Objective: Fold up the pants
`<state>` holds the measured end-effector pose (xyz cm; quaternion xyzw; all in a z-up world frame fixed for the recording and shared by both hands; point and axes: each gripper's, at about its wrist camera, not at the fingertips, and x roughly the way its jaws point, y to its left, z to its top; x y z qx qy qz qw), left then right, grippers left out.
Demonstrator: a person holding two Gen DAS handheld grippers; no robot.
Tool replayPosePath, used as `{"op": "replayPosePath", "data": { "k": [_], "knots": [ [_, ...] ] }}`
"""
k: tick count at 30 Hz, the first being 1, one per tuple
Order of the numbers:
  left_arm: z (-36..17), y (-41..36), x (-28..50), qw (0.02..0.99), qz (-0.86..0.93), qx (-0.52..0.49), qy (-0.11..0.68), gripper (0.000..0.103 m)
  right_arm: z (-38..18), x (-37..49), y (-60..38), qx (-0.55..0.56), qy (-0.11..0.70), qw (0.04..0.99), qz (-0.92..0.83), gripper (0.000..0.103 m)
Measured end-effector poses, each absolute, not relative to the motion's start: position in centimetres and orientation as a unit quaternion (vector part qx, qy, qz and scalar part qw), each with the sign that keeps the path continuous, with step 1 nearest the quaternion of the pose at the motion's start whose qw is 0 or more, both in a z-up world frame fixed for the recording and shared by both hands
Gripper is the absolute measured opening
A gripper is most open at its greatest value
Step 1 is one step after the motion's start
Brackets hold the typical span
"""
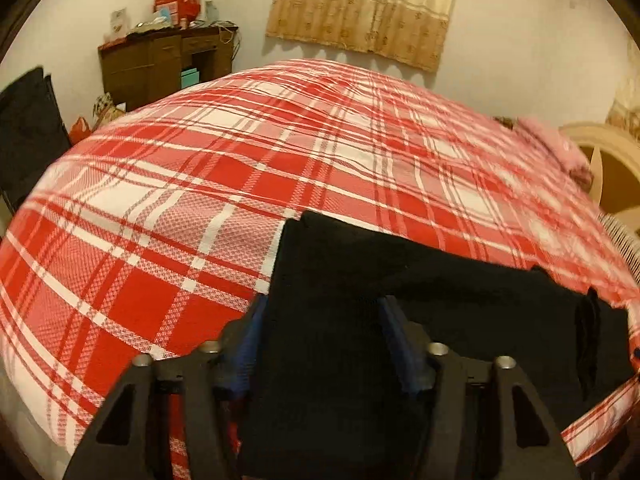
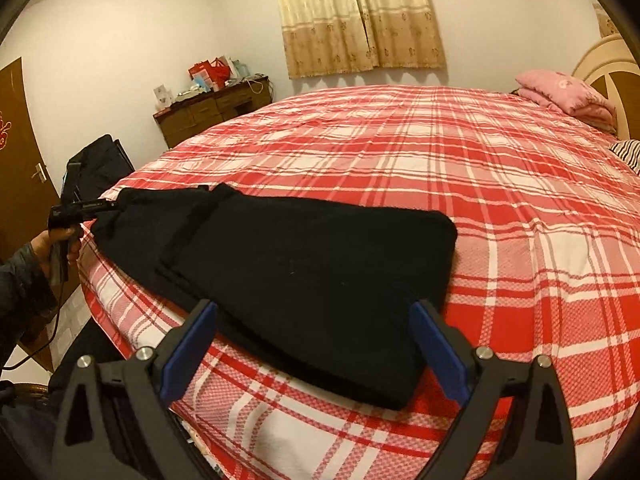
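One black pants [image 2: 304,280] on bed [image 2: 500,208]; left tool [image 1: 320,312] clamps pants, right tool [image 2: 314,332] released.

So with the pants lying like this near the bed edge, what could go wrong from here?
1. The black pants lie close to the edge of the bed; a pull from the left gripper, which grips one end, might drag them off.
2. The right gripper hangs open, pinning nothing, so the folded stack may slide or unfold.
3. That left grip holds bunched cloth; layers could slip out unevenly.
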<state>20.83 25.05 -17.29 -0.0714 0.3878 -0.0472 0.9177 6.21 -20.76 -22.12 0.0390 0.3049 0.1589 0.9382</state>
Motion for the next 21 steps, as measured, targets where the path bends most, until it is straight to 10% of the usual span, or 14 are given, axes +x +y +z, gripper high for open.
{"op": "replayPosePath", "data": {
  "k": [1, 21],
  "knots": [
    [-17.2, 25.2, 20.9, 0.914, -0.068, -0.085, 0.392, 0.021, -22.2, 6.2, -20.7, 0.037, 0.305, 0.938, 0.160, 0.098],
    [-9.2, 20.3, 16.4, 0.911, -0.176, -0.177, 0.329, 0.021, -22.3, 6.6, -21.8, 0.047, 0.312, 0.941, 0.127, 0.098]
  ]
}}
